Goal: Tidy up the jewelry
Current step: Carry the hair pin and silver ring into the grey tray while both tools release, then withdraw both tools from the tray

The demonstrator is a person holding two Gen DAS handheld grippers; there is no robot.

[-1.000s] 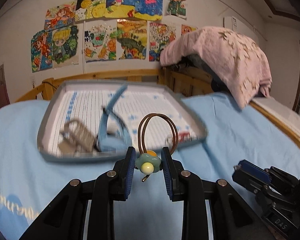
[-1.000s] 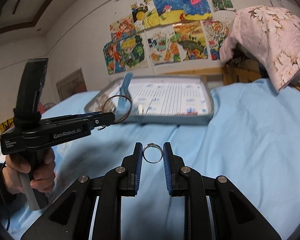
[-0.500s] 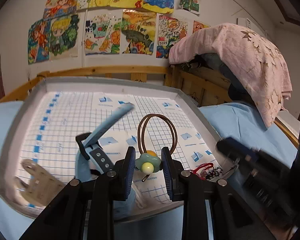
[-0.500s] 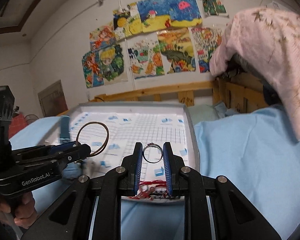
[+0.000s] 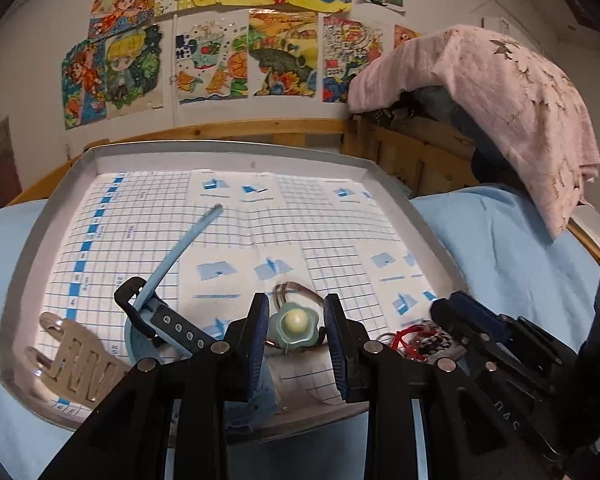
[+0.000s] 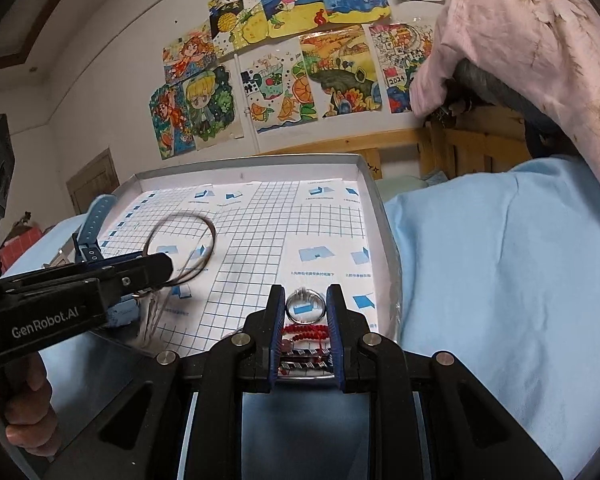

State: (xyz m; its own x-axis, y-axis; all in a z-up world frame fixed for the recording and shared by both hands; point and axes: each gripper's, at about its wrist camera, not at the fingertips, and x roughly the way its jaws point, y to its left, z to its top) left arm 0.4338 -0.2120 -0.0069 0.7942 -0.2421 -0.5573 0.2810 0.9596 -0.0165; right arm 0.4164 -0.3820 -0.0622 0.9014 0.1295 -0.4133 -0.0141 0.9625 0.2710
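Note:
A grey tray (image 5: 48,216) lined with gridded paper lies on the blue bed; it also shows in the right wrist view (image 6: 380,208). My left gripper (image 5: 296,322) has opened and the flower hair tie (image 5: 296,322) lies tipped between its fingers, low over the tray's near edge; its brown loop (image 6: 184,244) shows in the right wrist view. My right gripper (image 6: 306,308) is shut on a silver ring (image 6: 306,307), above a red beaded bracelet (image 6: 306,330) in the tray's near right corner.
In the tray lie a blue watch (image 5: 168,320) with its strap raised and a beige hair clip (image 5: 80,360). A pink cloth (image 5: 500,112) drapes over the wooden bed frame at the right. Drawings cover the wall behind.
Both grippers moved forward over the tray. The left jaws widened and the hair tie tipped down flat between them. The right gripper kept hold of the ring.

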